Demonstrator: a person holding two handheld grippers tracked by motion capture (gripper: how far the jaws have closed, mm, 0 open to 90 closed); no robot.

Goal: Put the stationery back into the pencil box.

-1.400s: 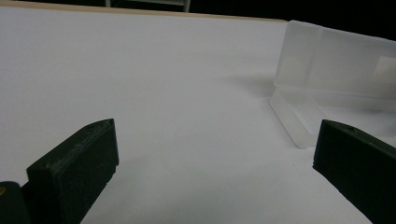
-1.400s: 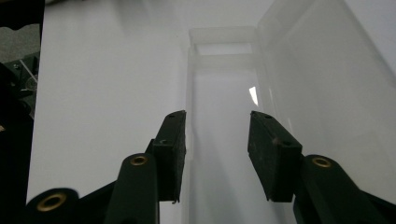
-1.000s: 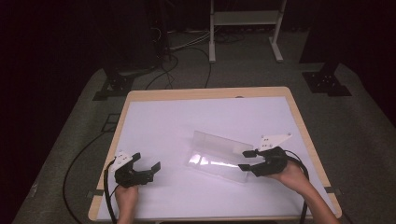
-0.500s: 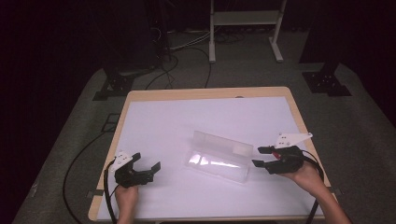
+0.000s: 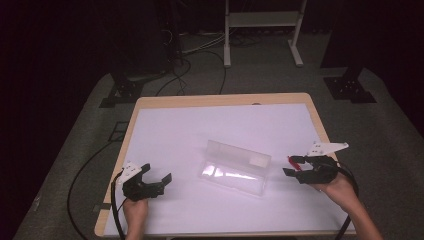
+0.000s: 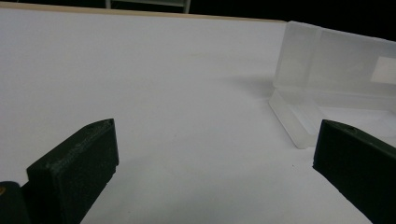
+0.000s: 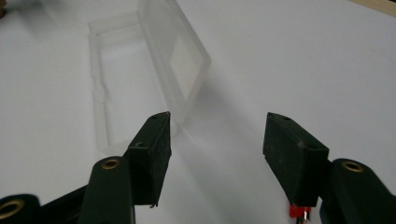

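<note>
Clear box (image 5: 234,167), lid up, just left of R gripper (image 5: 295,167), jaws just opening, nothing between.

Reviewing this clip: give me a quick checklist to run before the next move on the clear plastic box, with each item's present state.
1. Clear plastic box lies open, lid up: ok.
2. Box sits well inside the table edges: ok.
3. Right tongs open, nothing between the jaws; they have just been opening: ok.
4. Right tongs apart from the box, at its right end: ok.
5. Left tongs open and holding nothing: ok.
6. Whether anything lies inside the box tray: cannot tell; glare on the plastic hides part of it.
</note>
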